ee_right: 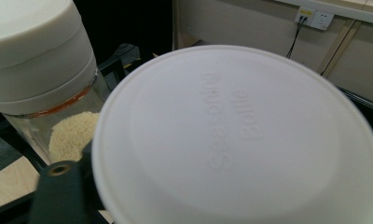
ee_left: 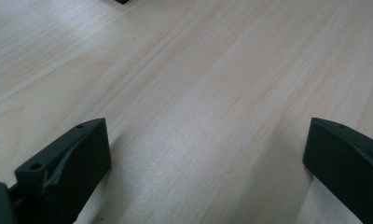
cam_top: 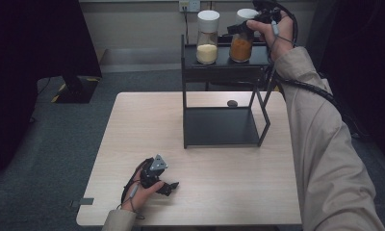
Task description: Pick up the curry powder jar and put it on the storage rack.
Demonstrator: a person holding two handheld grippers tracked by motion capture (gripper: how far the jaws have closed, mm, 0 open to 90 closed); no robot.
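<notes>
Atop the rack (cam_top: 224,57), we are clamping the right hand-held gripper (cam_top: 239,29) around the orange jar (cam_top: 241,45); tilting risks toppling its neighbour jar (cam_top: 207,41). Left hand-held gripper (cam_top: 169,186) is idling open.

Overhead front view; two close gripper views.

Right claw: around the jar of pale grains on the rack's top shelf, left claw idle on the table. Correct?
Not quite. The right claw is at the jar of orange powder, per the high view; the pale-grain jar stands beside it. The left claw does rest on the table.
</notes>
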